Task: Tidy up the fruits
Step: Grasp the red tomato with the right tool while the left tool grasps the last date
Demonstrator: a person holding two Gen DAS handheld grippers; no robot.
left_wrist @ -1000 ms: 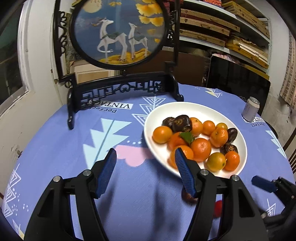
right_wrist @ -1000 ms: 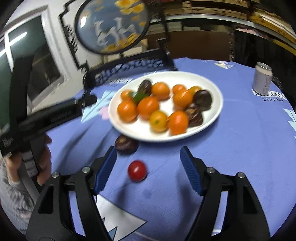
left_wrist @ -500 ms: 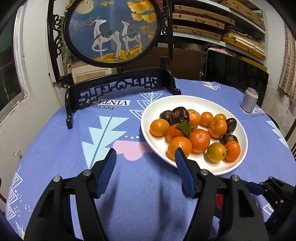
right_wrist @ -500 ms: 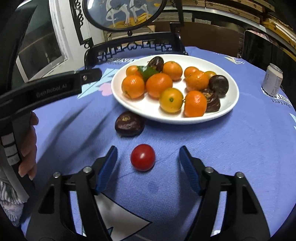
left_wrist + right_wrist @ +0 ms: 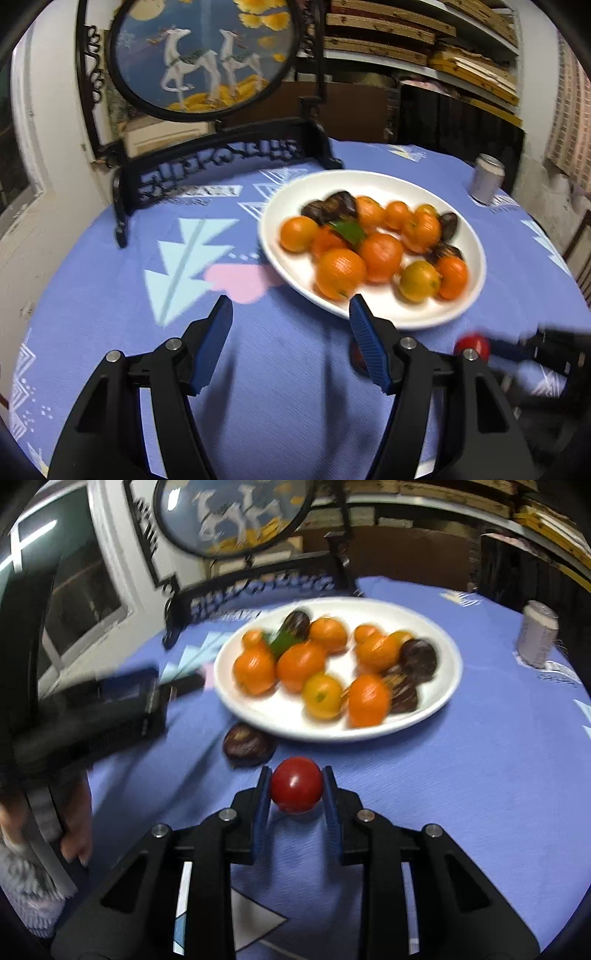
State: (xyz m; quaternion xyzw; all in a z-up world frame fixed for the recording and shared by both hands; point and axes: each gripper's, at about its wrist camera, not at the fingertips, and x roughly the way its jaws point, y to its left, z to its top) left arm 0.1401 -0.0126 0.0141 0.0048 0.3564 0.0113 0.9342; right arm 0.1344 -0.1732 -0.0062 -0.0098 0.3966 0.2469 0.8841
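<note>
The tablecloth's printed lettering near the carved black stand (image 5: 221, 162) is too blurred to read, and the can (image 5: 487, 179) shows no legible label. The right gripper (image 5: 297, 792) is nearly closed on a red tomato (image 5: 296, 784) — both pads touch its sides, seemingly just above the counter (image 5: 480, 775). A dark fruit (image 5: 248, 744) lies between tomato and white plate (image 5: 448, 686) of oranges. The left gripper (image 5: 290, 332) hangs wide open — holding nothing.
</note>
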